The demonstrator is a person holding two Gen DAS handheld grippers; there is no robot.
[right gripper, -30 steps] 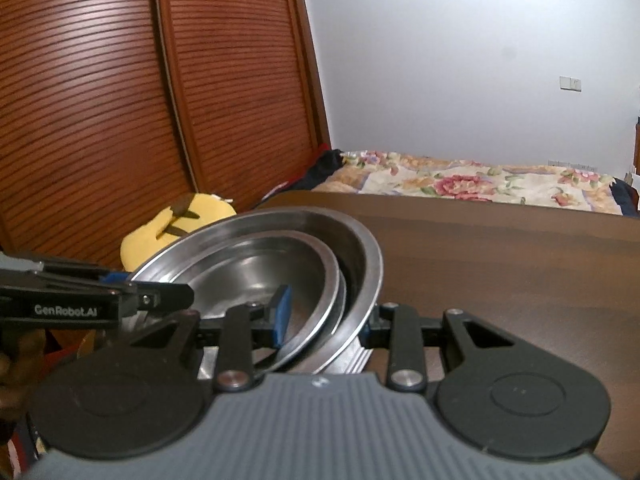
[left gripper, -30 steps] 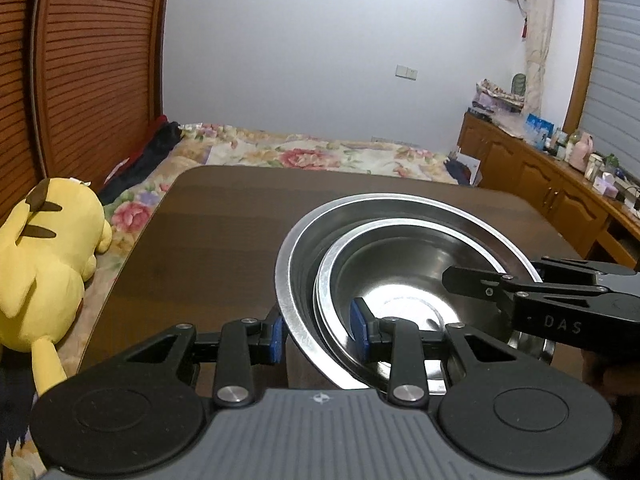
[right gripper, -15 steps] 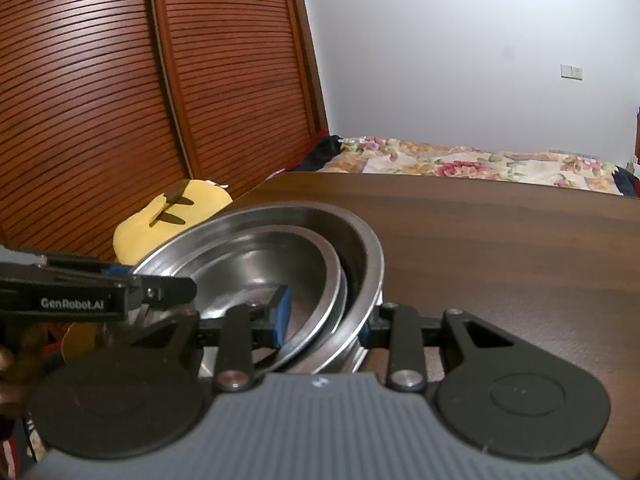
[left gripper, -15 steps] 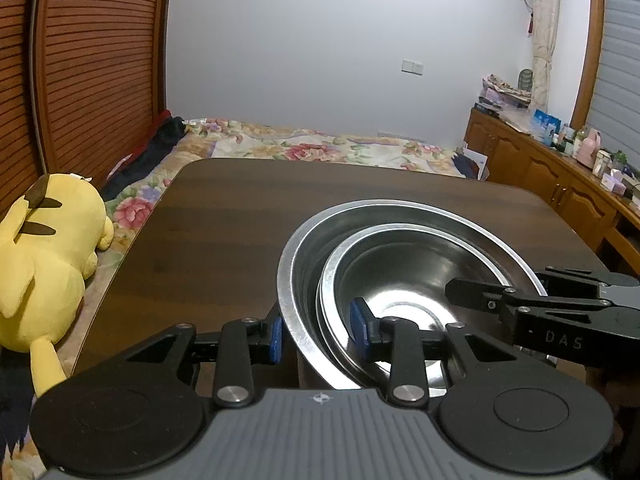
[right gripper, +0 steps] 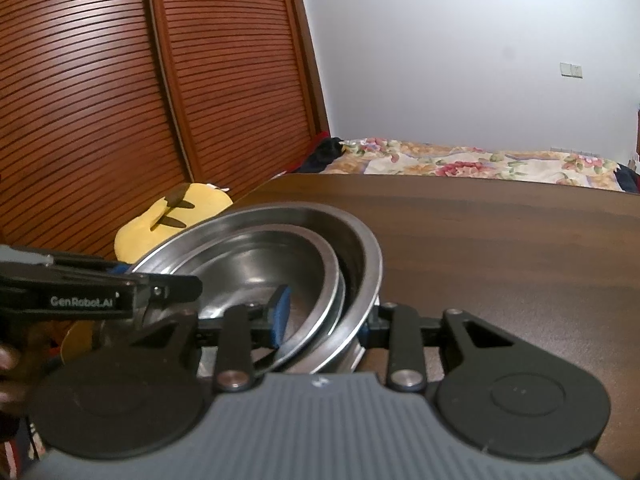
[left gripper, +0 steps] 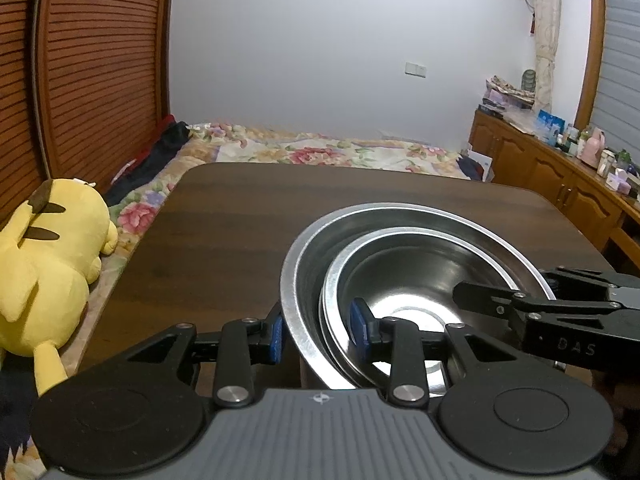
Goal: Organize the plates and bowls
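A stack of nested steel bowls sits over the dark wooden table (left gripper: 240, 220). The large outer bowl (left gripper: 308, 272) holds a smaller bowl (left gripper: 408, 276), with another thin rim tucked just under it. My left gripper (left gripper: 317, 332) is shut on the stack's near-left rim, one blue pad outside the outer wall and one inside the inner bowl. My right gripper (right gripper: 322, 320) is shut on the opposite rim of the outer bowl (right gripper: 360, 248) and inner bowl (right gripper: 256, 264); its outer pad is hidden behind the wall. Each gripper shows in the other's view: right gripper (left gripper: 540, 312), left gripper (right gripper: 120, 292). Whether the stack touches the table I cannot tell.
A yellow plush toy (left gripper: 48, 256) lies off the table's left edge on a floral bed (left gripper: 320, 152). Wooden cabinets (left gripper: 540, 172) with clutter on top line the right wall. Louvred wooden doors (right gripper: 120, 100) stand at the left. Bare tabletop (right gripper: 500, 248) stretches beyond the bowls.
Both grippers keep the same hold on the bowl stack. The views shift only slightly; nothing was let go or taken up.
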